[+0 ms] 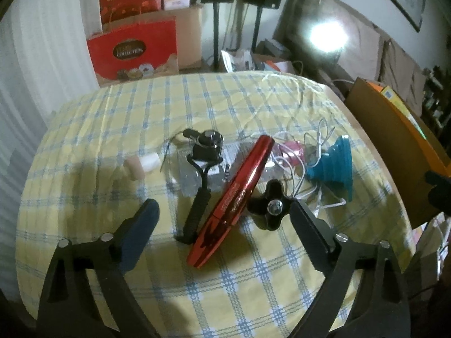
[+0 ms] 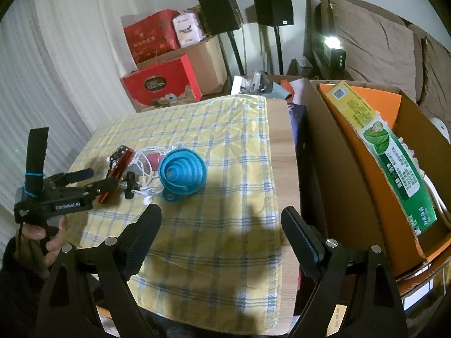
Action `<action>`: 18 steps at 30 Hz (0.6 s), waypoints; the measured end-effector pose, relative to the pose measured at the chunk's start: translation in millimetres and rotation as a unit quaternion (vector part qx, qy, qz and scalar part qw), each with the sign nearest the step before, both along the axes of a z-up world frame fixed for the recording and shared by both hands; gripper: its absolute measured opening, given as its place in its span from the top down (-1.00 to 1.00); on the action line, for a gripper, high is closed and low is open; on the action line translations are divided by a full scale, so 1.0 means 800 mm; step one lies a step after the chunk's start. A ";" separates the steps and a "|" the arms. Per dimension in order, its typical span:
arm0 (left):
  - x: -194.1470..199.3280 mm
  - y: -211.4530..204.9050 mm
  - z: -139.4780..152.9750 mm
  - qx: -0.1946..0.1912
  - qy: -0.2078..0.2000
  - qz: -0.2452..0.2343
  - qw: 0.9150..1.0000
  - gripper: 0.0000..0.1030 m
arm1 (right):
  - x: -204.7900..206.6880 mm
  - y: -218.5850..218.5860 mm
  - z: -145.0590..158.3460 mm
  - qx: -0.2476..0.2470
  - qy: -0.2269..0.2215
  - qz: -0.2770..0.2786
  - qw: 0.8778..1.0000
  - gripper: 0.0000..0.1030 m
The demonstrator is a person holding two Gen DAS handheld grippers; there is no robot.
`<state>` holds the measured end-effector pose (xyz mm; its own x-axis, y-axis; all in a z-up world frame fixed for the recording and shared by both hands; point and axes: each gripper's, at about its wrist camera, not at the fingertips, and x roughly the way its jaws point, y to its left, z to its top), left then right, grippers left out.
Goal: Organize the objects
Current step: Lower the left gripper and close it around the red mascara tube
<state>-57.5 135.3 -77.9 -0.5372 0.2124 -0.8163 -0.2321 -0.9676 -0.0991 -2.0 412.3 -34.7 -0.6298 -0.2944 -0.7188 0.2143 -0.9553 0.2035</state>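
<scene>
Left gripper (image 1: 222,219), jaws wide and empty, straddles the red tube (image 1: 235,197); next, probably close on it, while the right gripper (image 2: 221,225) waits wide.

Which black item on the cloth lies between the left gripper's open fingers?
The corded black handle, beside the red tube; the black knob sits against the right finger.

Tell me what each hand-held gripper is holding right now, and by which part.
Nothing is held. The left hand-held gripper stands open over the red tube without touching it. The right hand-held gripper is open over bare tablecloth.
</scene>
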 end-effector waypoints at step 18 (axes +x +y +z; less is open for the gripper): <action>0.005 0.003 -0.022 0.019 -0.031 -0.029 0.999 0.51 | -0.005 0.001 -0.009 -0.001 -0.010 -0.003 1.000 -0.71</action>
